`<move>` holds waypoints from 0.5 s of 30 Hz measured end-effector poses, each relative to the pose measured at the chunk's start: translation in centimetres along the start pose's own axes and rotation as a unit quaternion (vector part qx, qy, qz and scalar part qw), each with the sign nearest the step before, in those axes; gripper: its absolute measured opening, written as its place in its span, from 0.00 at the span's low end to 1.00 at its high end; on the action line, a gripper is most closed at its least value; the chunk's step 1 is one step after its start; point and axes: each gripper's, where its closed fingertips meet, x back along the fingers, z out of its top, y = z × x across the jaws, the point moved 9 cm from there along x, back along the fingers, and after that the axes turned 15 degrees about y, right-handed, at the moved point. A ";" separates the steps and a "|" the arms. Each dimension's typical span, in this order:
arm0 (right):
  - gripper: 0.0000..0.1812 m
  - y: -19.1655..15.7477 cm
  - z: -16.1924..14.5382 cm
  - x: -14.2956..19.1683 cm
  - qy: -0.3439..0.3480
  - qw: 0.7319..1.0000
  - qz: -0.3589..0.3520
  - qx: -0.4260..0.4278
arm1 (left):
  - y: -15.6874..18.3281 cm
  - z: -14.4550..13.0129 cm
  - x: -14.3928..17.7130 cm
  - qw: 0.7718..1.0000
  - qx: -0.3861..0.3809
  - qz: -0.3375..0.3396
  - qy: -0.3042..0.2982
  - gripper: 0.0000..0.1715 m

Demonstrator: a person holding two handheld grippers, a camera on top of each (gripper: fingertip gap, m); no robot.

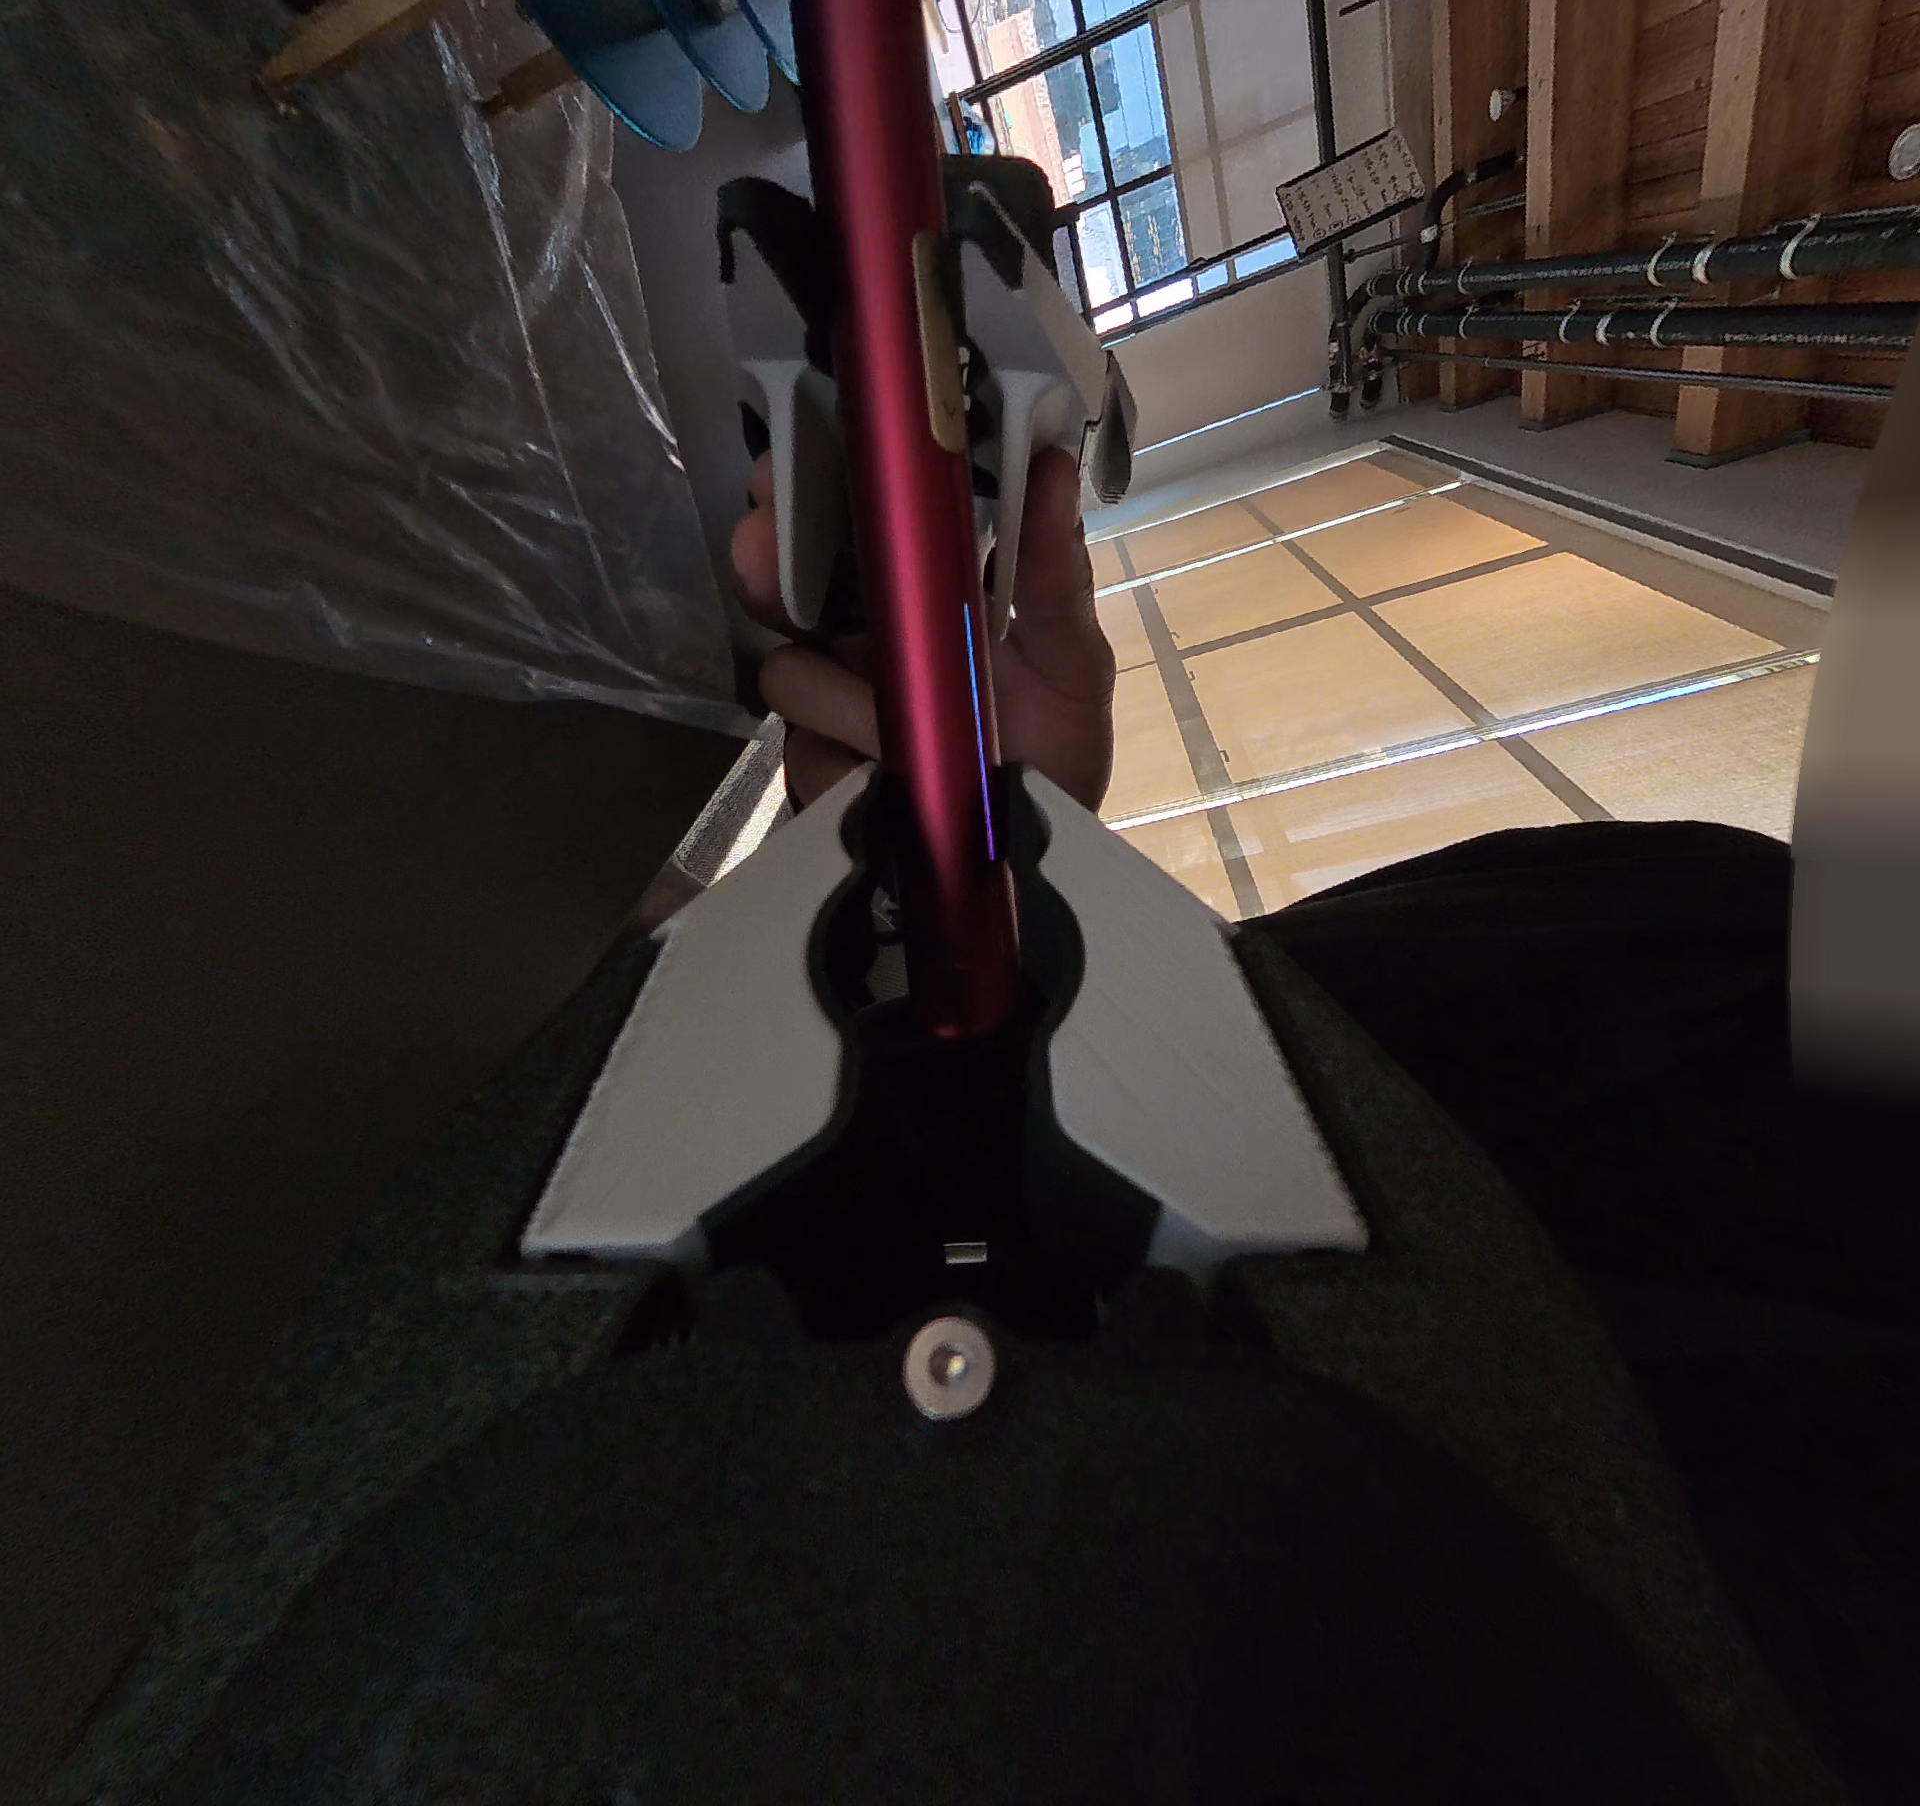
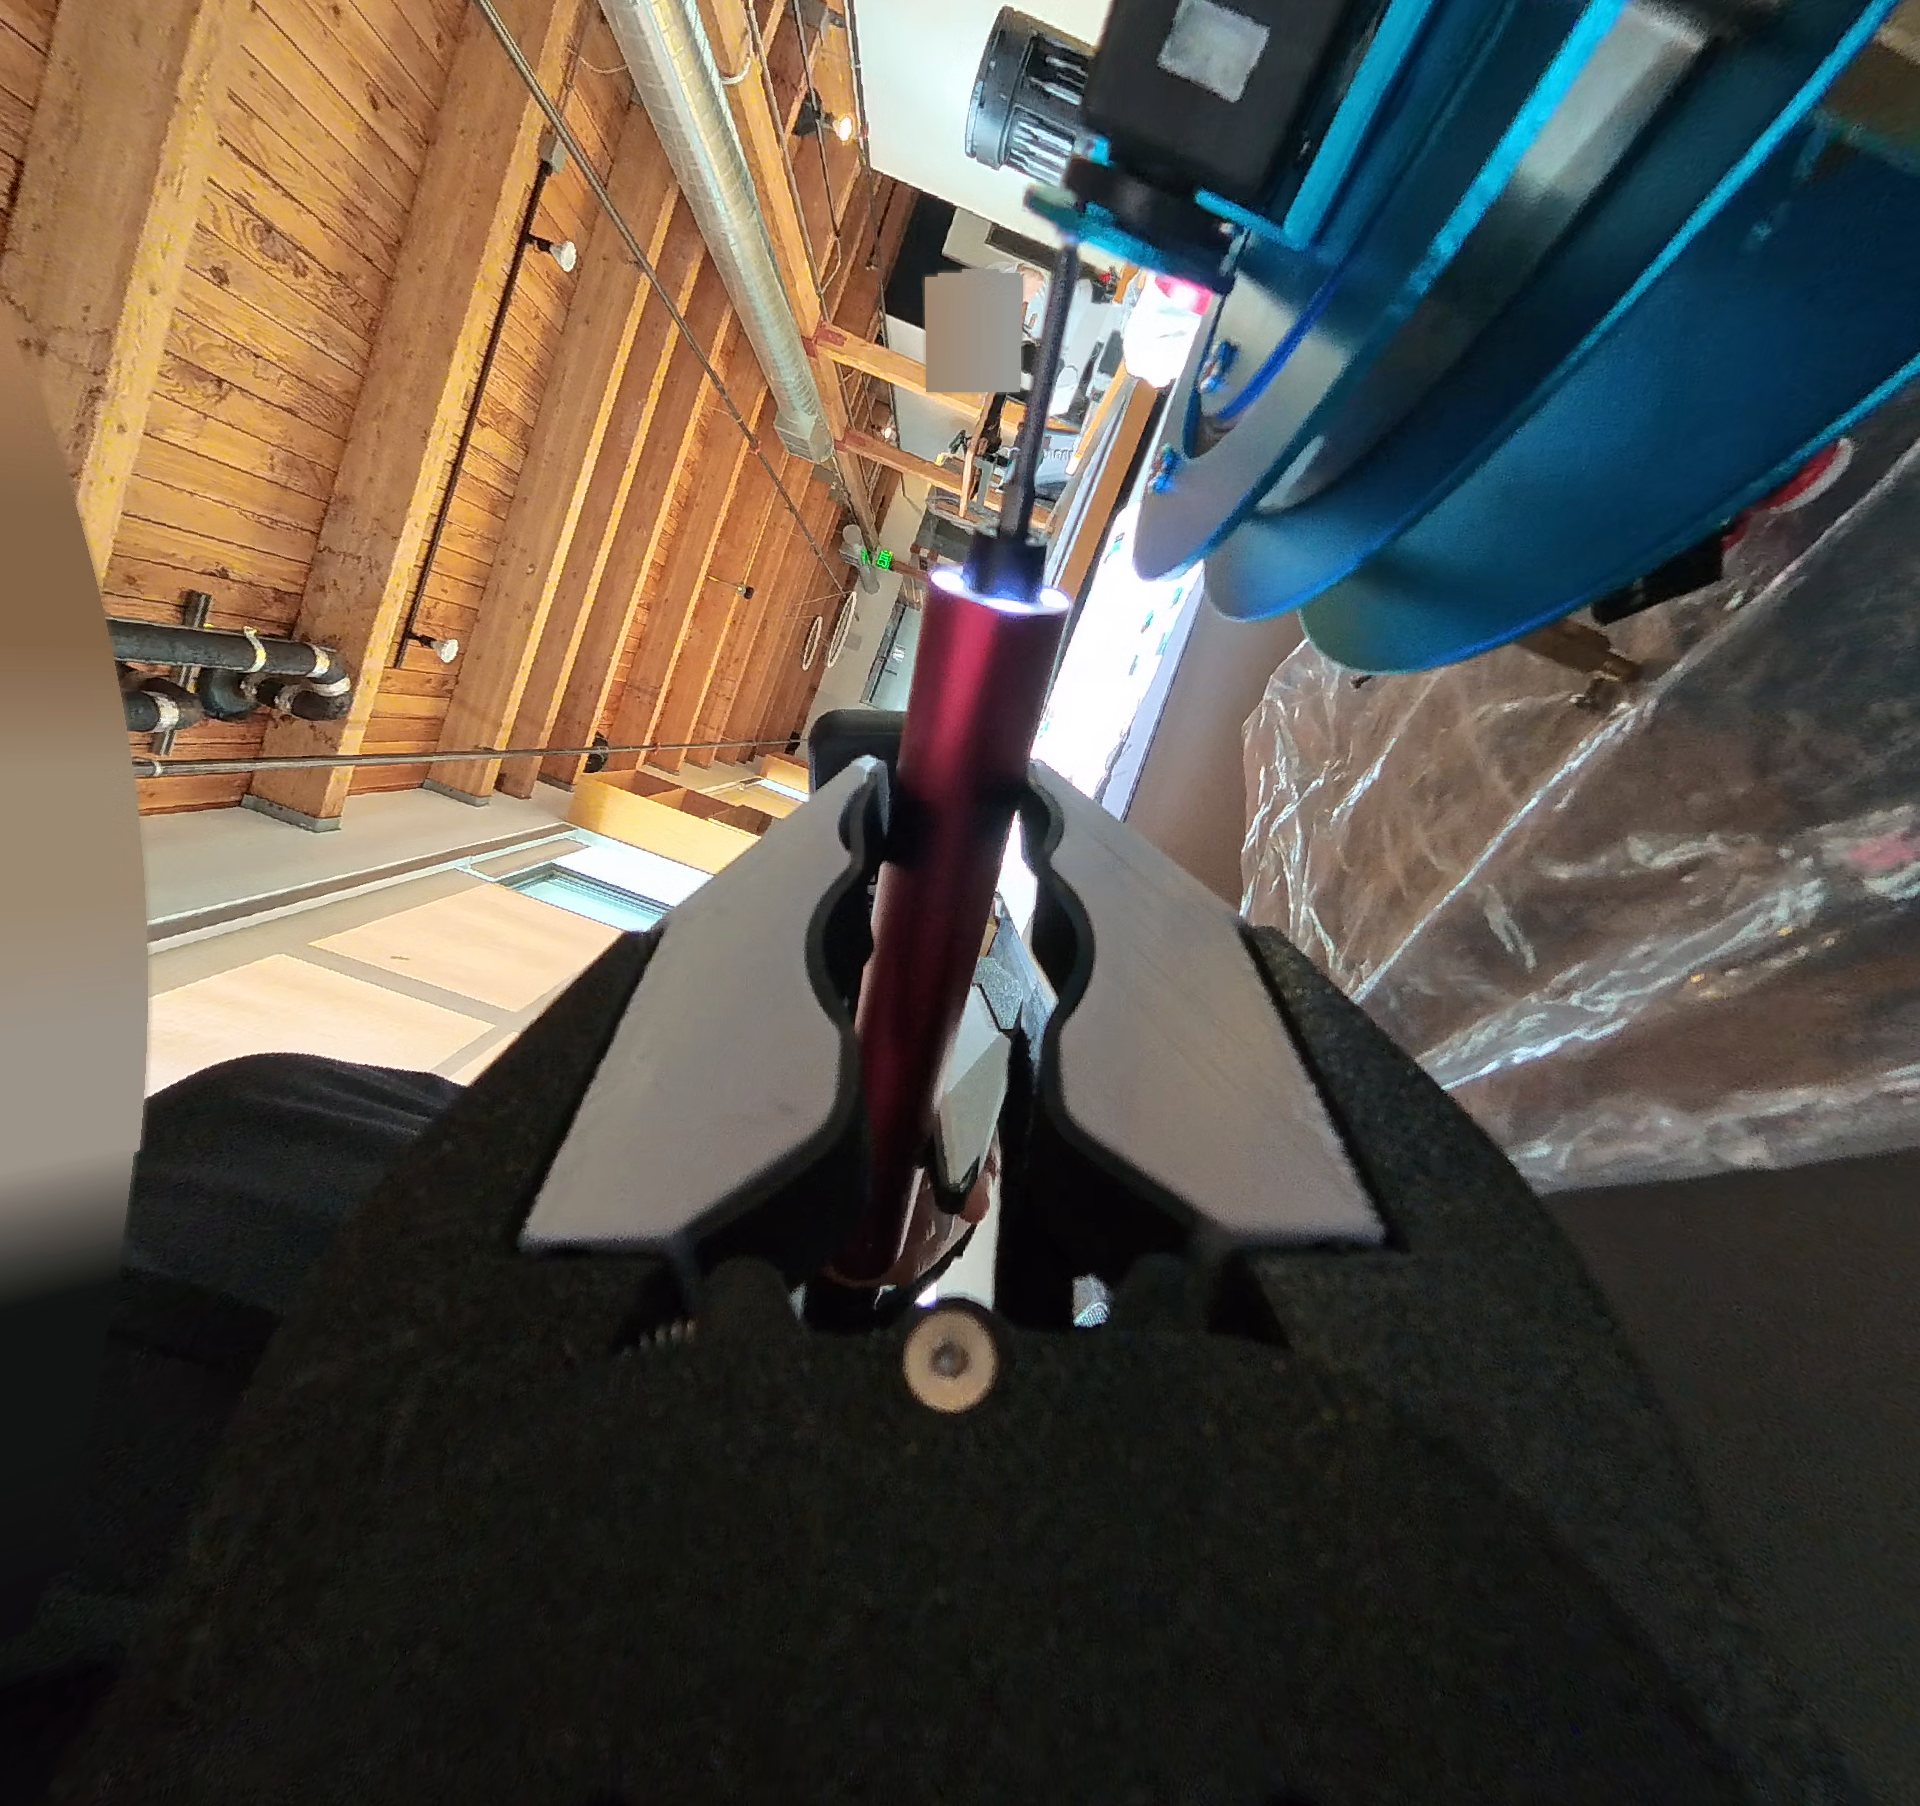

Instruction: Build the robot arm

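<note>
A dark red, pen-shaped powered screwdriver (image 1: 904, 406) runs straight up the left wrist view. My left gripper (image 1: 940, 800) is shut on its rear end. Farther along, my right gripper (image 1: 873, 198), held by a hand (image 1: 1049, 655), is closed around the same tool. In the right wrist view my right gripper (image 2: 951, 790) is shut on the red screwdriver (image 2: 966, 696). The tool's front end glows white. Its thin dark bit (image 2: 1044, 385) reaches up to a small black part under a black box (image 2: 1195, 42) on a stack of blue discs (image 2: 1507, 406).
The blue discs (image 1: 644, 21) sit on a surface covered with crinkled clear plastic sheet (image 1: 364, 354), also in the right wrist view (image 2: 1610, 925). A person's dark clothing (image 1: 1558, 1029) is close on the right. Windows (image 1: 1122, 94), pipes and wooden walls are far behind. The gap from one gripper's tips to the other's is roughly 9 cm.
</note>
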 end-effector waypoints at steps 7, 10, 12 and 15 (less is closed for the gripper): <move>0.12 0.0 0.0 0.4 0.002 1.000 0.000 -0.003 | 0.1 -0.1 0.0 1.000 0.000 0.002 -0.001 0.11; 0.12 -0.1 0.0 0.4 0.003 1.000 0.002 -0.003 | 0.2 -0.1 0.0 1.000 -0.003 0.001 -0.001 0.11; 0.13 -0.1 0.0 0.4 0.002 1.000 0.003 -0.004 | 0.2 -0.1 -0.1 1.000 -0.003 0.001 -0.002 0.12; 0.12 0.0 0.0 0.4 0.002 1.000 0.003 -0.007 | 0.2 -0.1 -0.1 1.000 -0.003 0.001 -0.003 0.12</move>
